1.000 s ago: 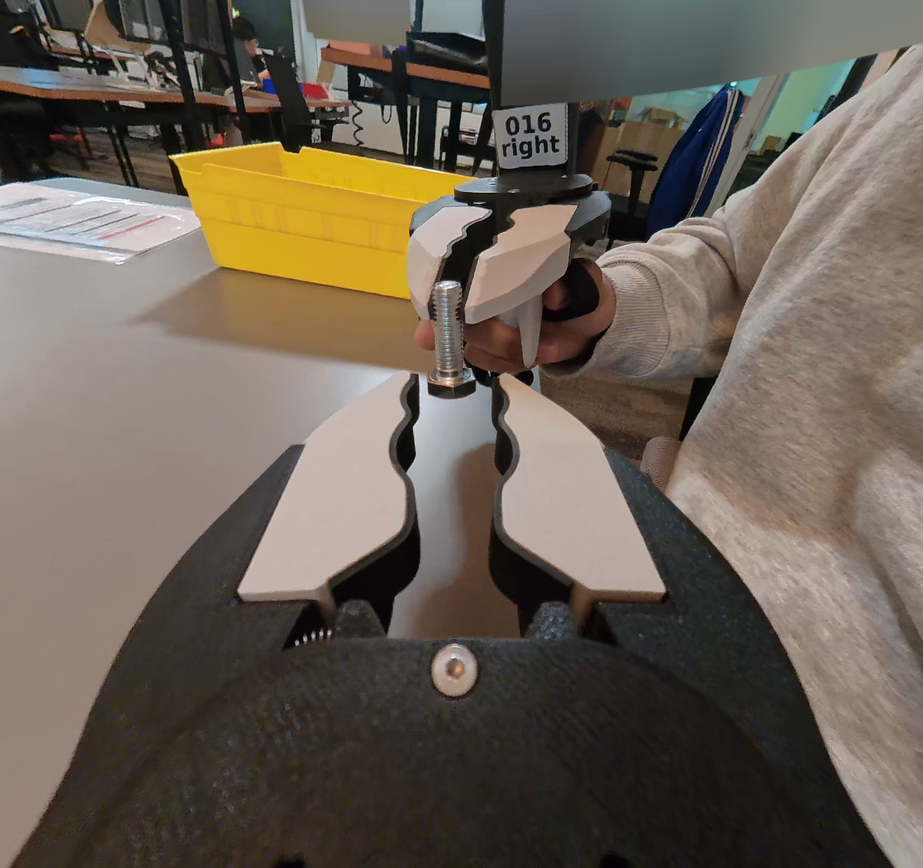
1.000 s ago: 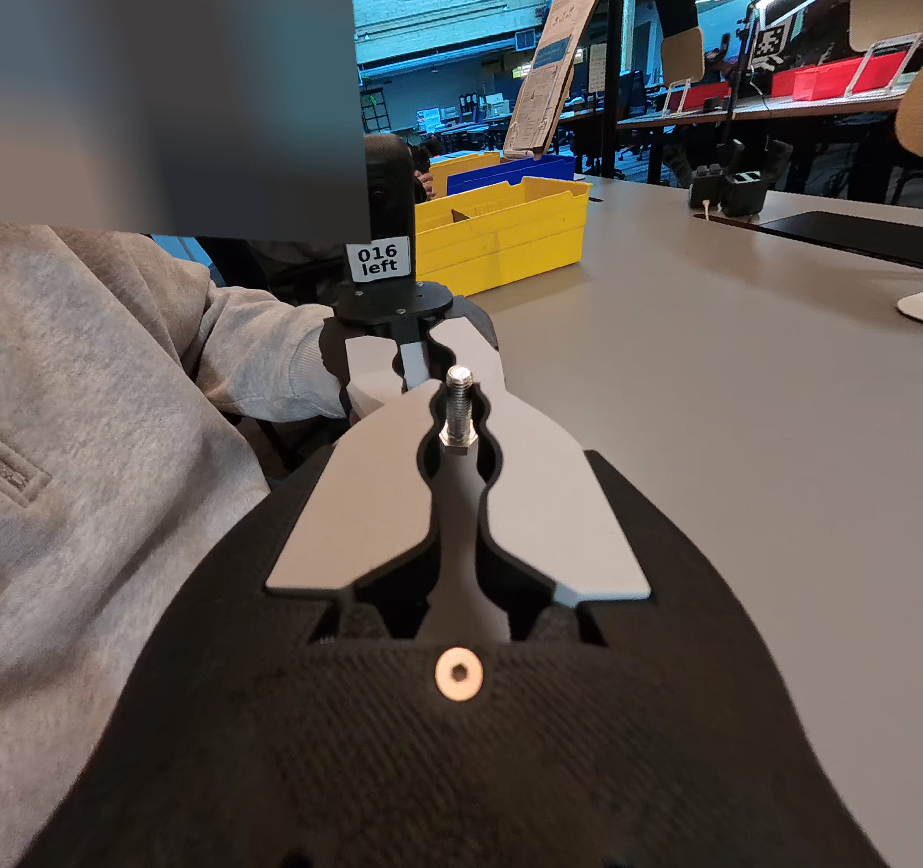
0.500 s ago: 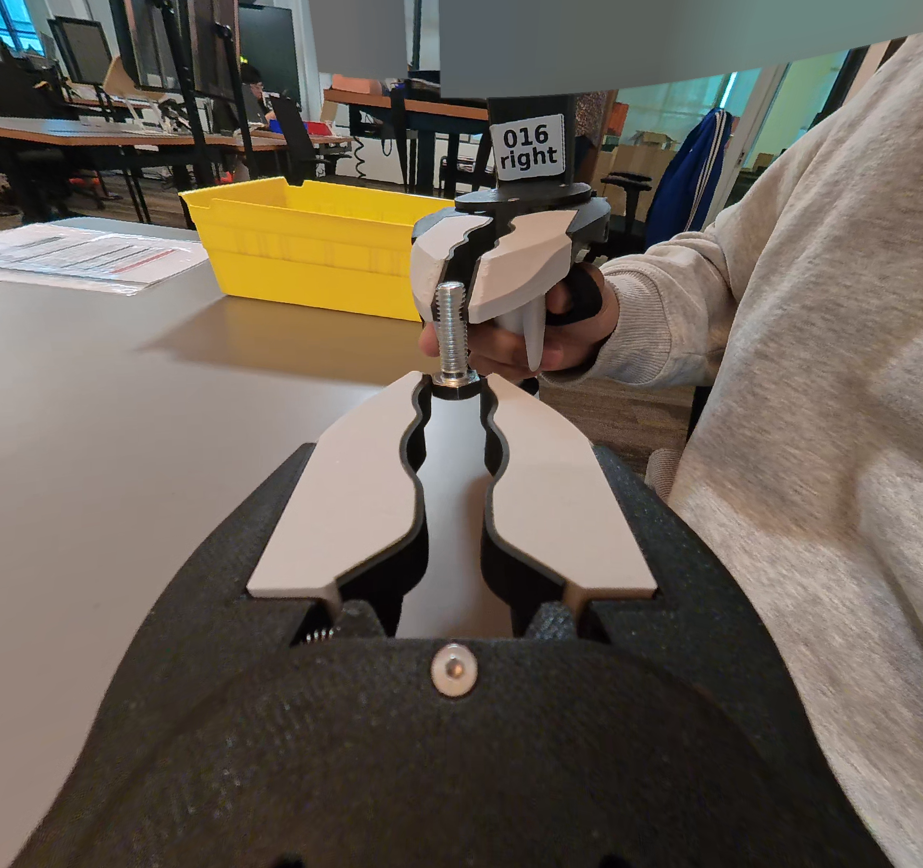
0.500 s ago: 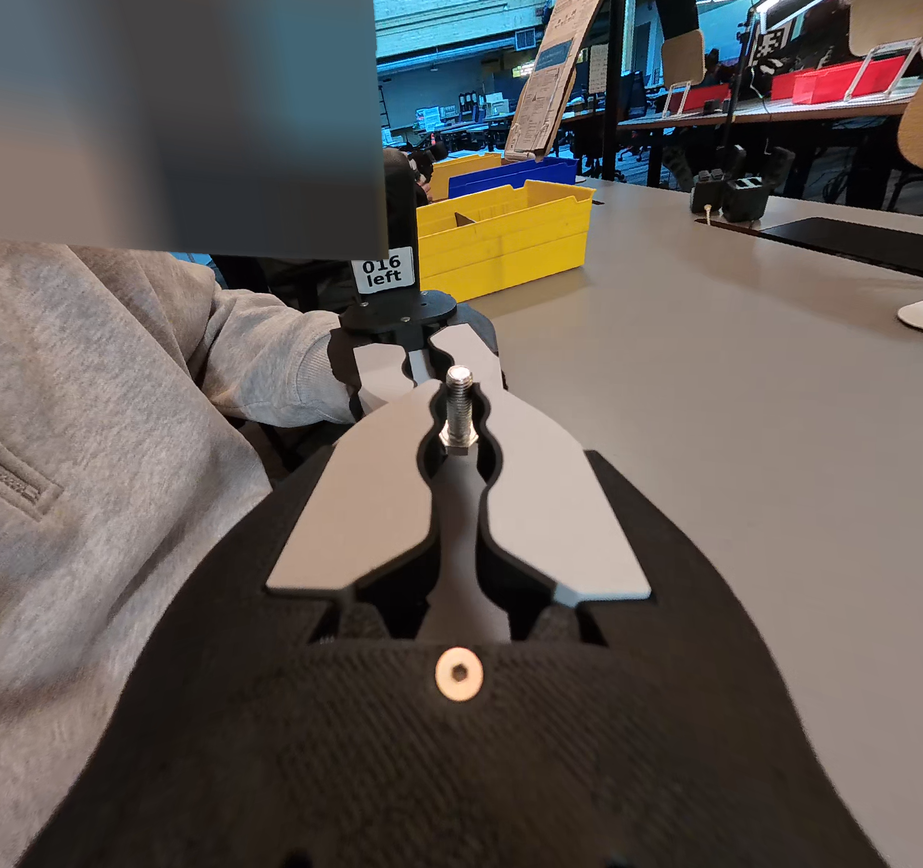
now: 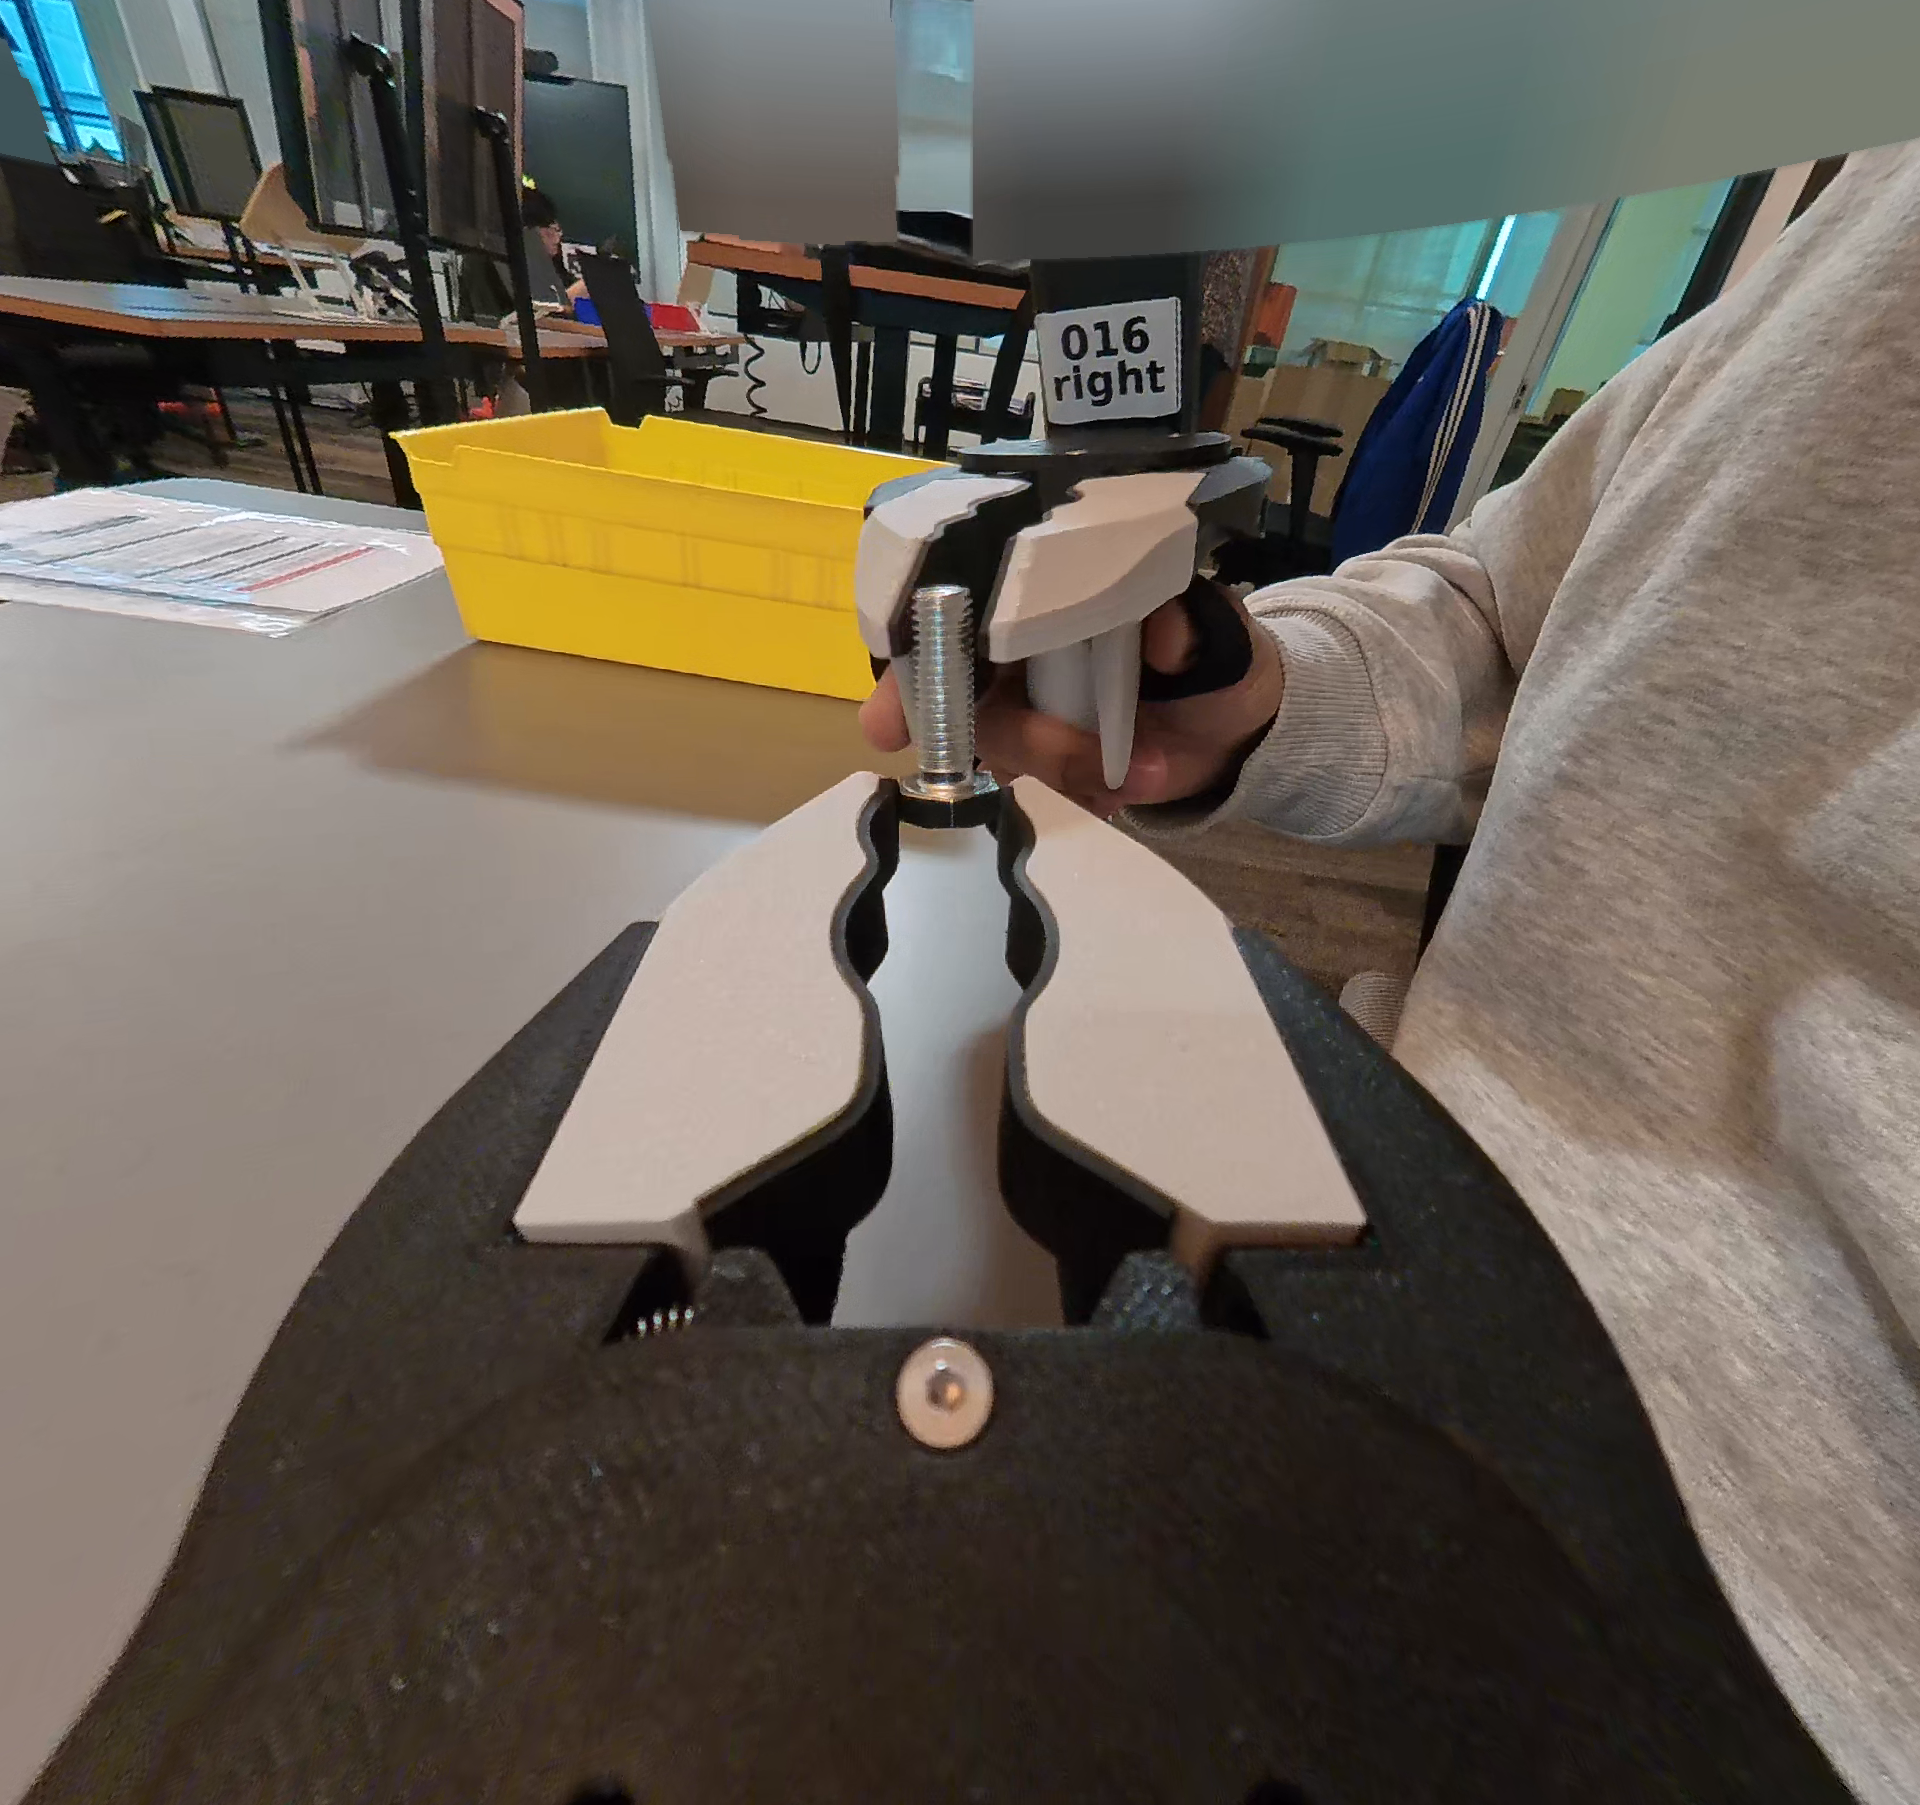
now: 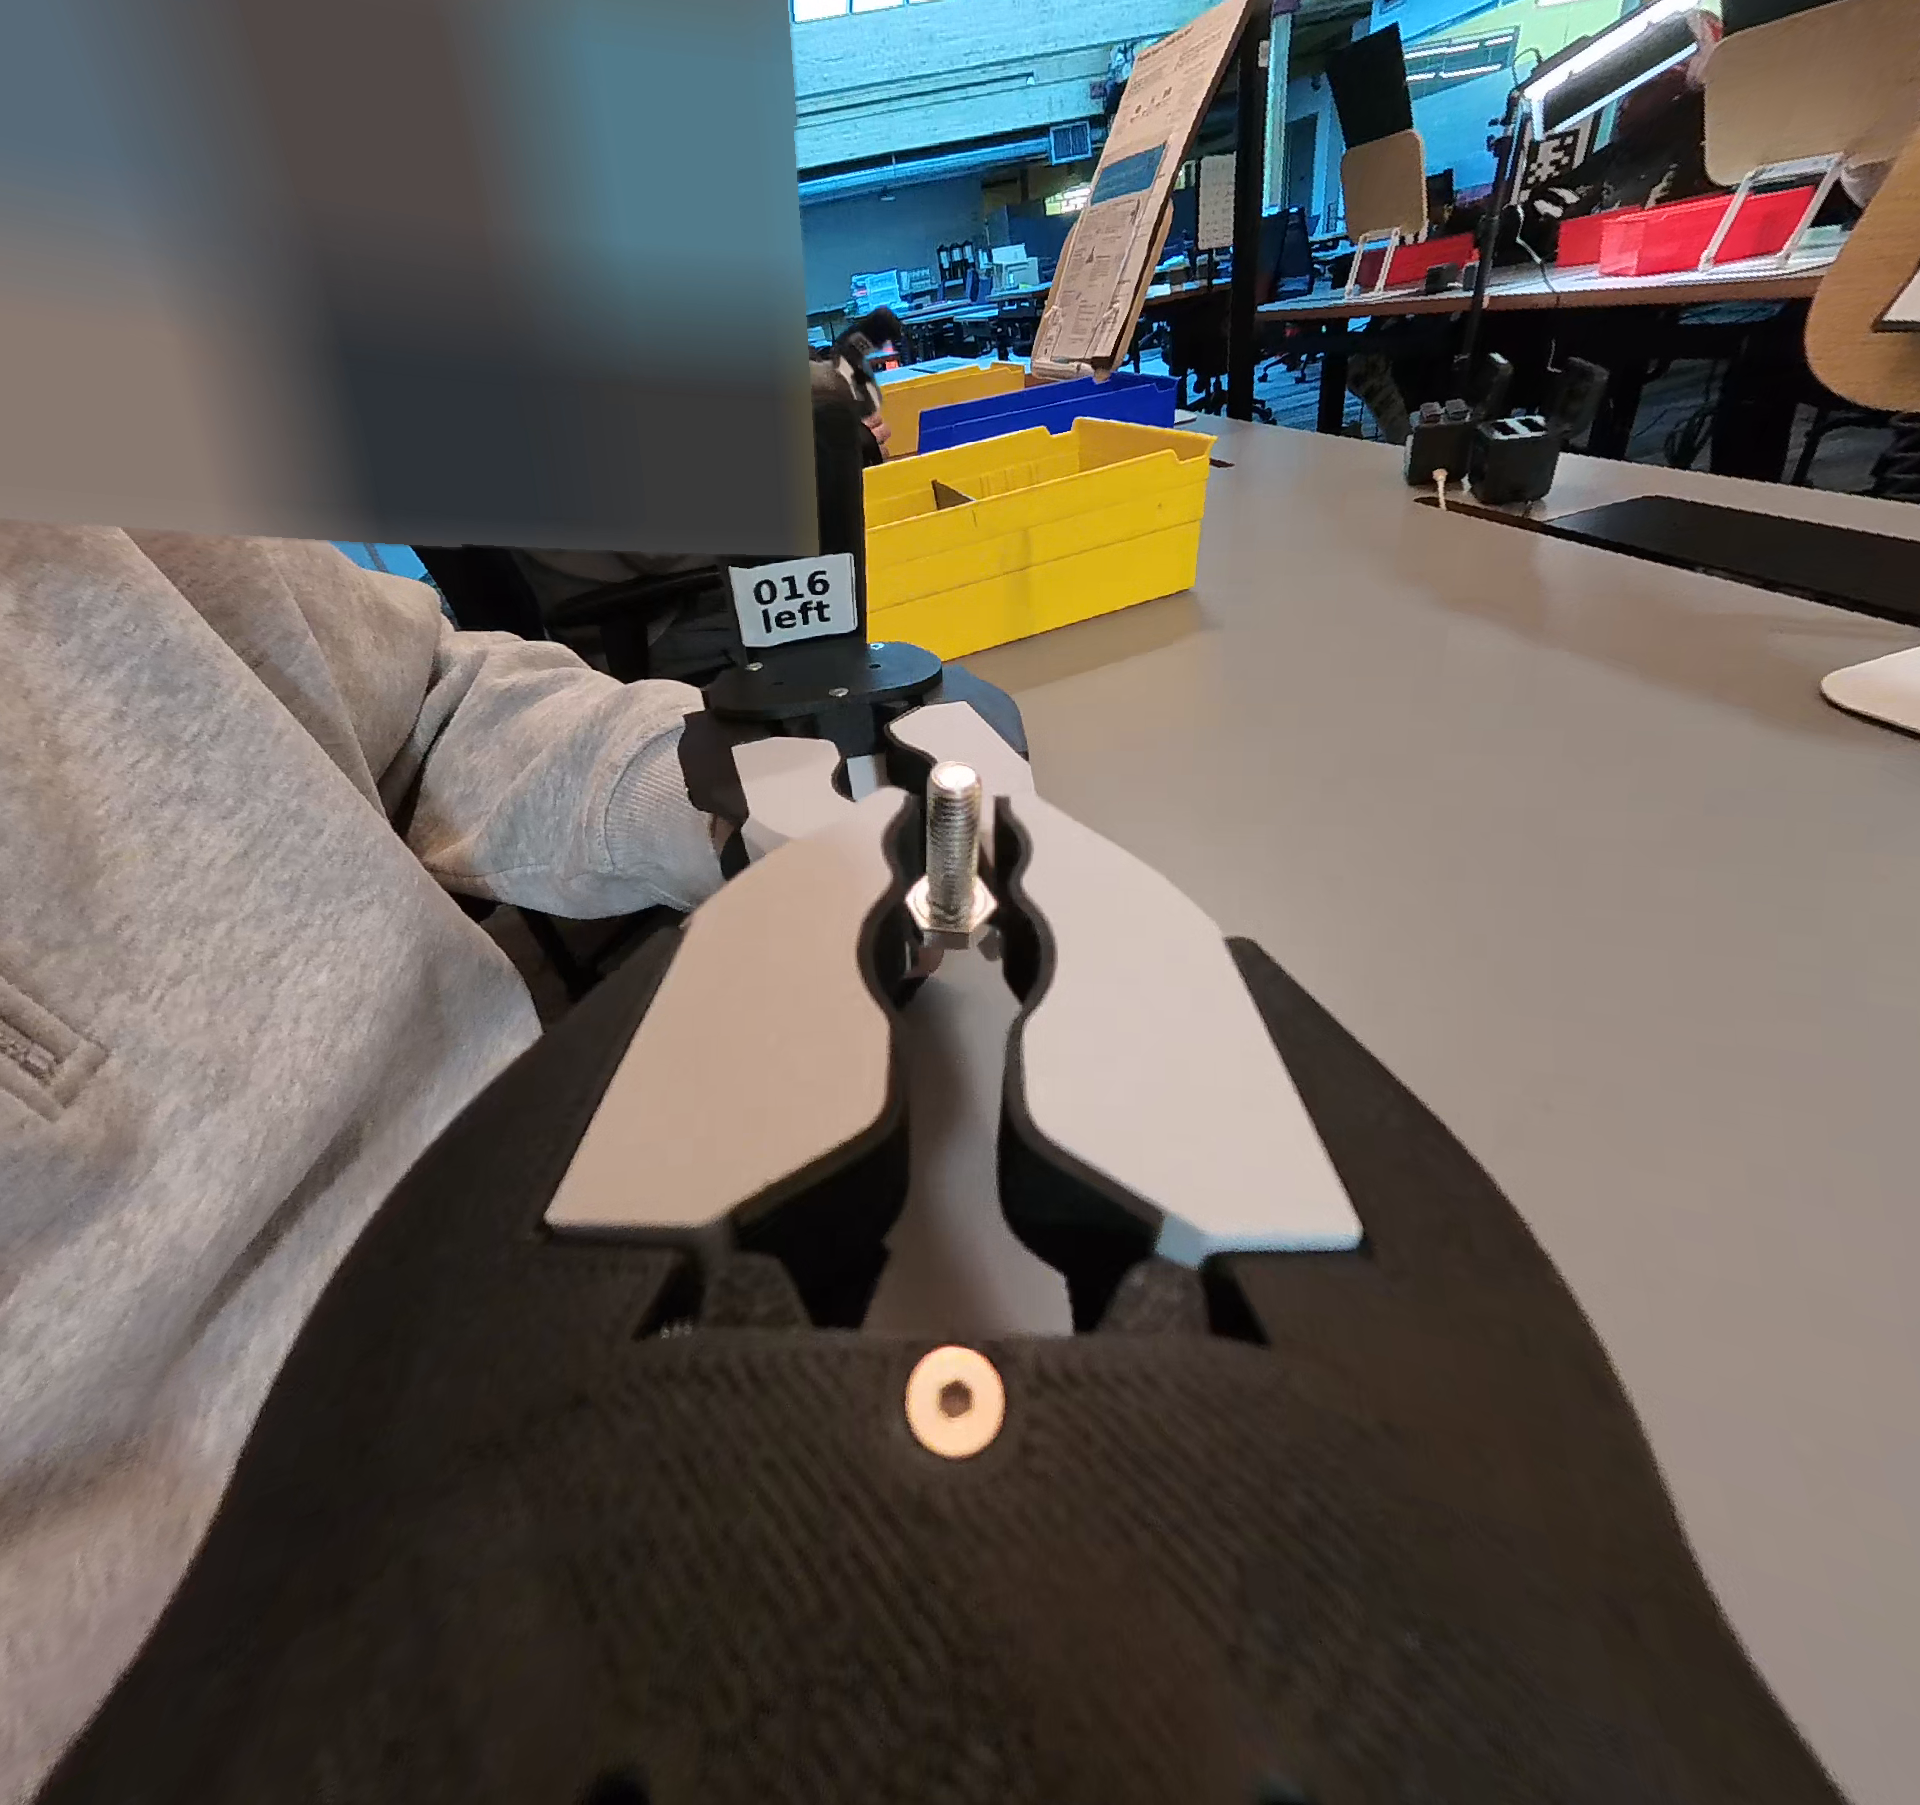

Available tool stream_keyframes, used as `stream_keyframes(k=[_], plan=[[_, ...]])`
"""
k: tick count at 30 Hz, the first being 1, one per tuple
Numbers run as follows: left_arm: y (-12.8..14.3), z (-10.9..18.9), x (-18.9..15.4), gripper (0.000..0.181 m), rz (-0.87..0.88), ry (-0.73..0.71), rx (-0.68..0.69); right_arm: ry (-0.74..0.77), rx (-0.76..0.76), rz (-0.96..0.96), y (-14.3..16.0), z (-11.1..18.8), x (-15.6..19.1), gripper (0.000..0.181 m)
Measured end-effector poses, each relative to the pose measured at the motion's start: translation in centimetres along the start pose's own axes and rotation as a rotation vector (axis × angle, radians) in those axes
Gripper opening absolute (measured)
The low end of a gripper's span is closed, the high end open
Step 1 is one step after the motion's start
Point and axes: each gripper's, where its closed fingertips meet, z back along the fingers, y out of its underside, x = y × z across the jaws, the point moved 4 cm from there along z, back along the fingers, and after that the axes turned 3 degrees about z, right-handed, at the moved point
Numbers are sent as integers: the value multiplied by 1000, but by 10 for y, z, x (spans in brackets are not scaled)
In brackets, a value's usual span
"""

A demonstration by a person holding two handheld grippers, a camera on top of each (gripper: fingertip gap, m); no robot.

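Observation:
A silver threaded bolt point(image 5: 940, 685) stands upright above the grey table point(image 5: 312, 924), hex end down. My left gripper point(image 5: 945, 820) has its fingertips closed against both sides of the hex end. My right gripper point(image 6: 951, 810) is shut on the same bolt point(image 6: 953, 841), with the hex nut point(image 6: 951, 914) seated in the first notch of its jaws. The two grippers face each other tip to tip. The right gripper shows in the left wrist view point(image 5: 997, 592) just behind the bolt, and the left gripper shows in the right wrist view point(image 6: 873, 758). A person in a grey sweatshirt holds both.
A yellow bin point(image 5: 644, 550) stands on the table beyond the bolt, with papers point(image 5: 187, 550) to its left. The right wrist view shows a yellow bin point(image 6: 1039, 550), a blue bin point(image 6: 1039, 405), a black mat point(image 6: 1766, 550) and small black boxes point(image 6: 1486, 451). Less than 4 cm separates the two grippers' tips.
My left gripper has moved forward and narrowed its jaws, so its tips now clasp the bolt's hex end. The right gripper has kept hold of the bolt.

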Motion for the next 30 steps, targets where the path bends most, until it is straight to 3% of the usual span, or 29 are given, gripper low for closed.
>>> stream_keyframes(k=[15, 21, 30], plan=[[0, -1, -6, 19, 34, 62, -6, -36, 24, 29, 2, -3, 6, 10], [1, -1, -4, 28, 66, 55, 2, -16, 57, 59, 4, -4, 6, 10], [-1, -1, -2, 22, 41, 21, -9, 57, 103, 98, 4, -6, 6, 10]])
